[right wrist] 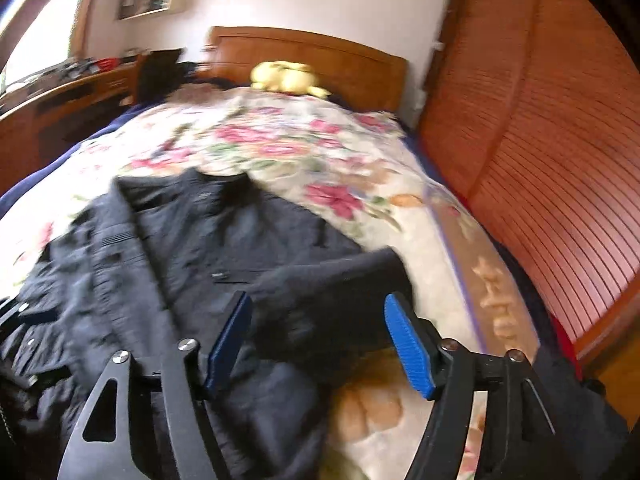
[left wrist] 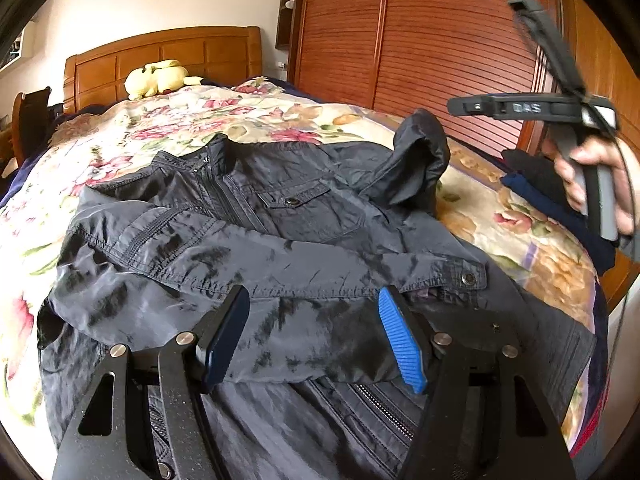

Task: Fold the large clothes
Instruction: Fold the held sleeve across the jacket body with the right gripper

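A dark, thin, shiny nylon jacket (left wrist: 256, 240) lies on a floral bedspread (left wrist: 168, 120), one sleeve folded across. Both the left gripper (left wrist: 314, 336) and right gripper (right wrist: 320, 344) stand apart, empty. It looks light, limp and slippery; the cuffs or hem seem best for gripping.

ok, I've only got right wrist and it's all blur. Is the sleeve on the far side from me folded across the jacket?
Observer: Yes. In the left wrist view the folded sleeve lies across the front of the jacket, with its snap cuff towards the wardrobe.
Operator: And the one on my side?
Observer: Not flat. The bunched sleeve stands up in a hump at the shoulder.
Operator: Left fingers on cloth?
Observer: No. The left gripper is open above the folded sleeve, with nothing pinched.
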Available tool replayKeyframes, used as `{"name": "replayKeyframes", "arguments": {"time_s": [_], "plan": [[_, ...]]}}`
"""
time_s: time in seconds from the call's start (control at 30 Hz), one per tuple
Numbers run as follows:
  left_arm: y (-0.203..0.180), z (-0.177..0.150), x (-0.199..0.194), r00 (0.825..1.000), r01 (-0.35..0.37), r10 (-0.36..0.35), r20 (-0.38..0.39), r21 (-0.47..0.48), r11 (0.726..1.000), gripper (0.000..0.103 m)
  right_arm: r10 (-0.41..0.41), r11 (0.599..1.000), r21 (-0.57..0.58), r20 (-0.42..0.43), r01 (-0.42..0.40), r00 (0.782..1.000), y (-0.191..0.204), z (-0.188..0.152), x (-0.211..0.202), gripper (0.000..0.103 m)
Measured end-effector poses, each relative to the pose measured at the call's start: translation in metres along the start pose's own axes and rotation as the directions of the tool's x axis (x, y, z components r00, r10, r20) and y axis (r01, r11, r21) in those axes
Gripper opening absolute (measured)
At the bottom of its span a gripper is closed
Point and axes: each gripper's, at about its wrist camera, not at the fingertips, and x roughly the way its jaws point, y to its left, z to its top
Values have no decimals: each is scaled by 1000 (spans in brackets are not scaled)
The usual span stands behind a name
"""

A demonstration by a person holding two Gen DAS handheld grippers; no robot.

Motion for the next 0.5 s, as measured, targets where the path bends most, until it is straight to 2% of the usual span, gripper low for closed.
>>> {"name": "replayKeyframes", "arguments": {"time_s": [0.2, 0.37, 0.5], "plan": [[-4, -2, 3, 1000, -8, 9, -10, 21, 1000, 68, -40, 989, 136, -114, 55, 993, -43, -21, 60, 73], [-4, -3, 5, 1000, -11, 12, -15, 22, 1000, 68, 37, 967, 256, -185, 12, 982, -60, -17, 109, 73], [-4, -4, 6, 1000, -15, 16, -19, 24, 1000, 68, 55, 960, 279, -215, 7, 975, -55, -13, 134, 76]]}}
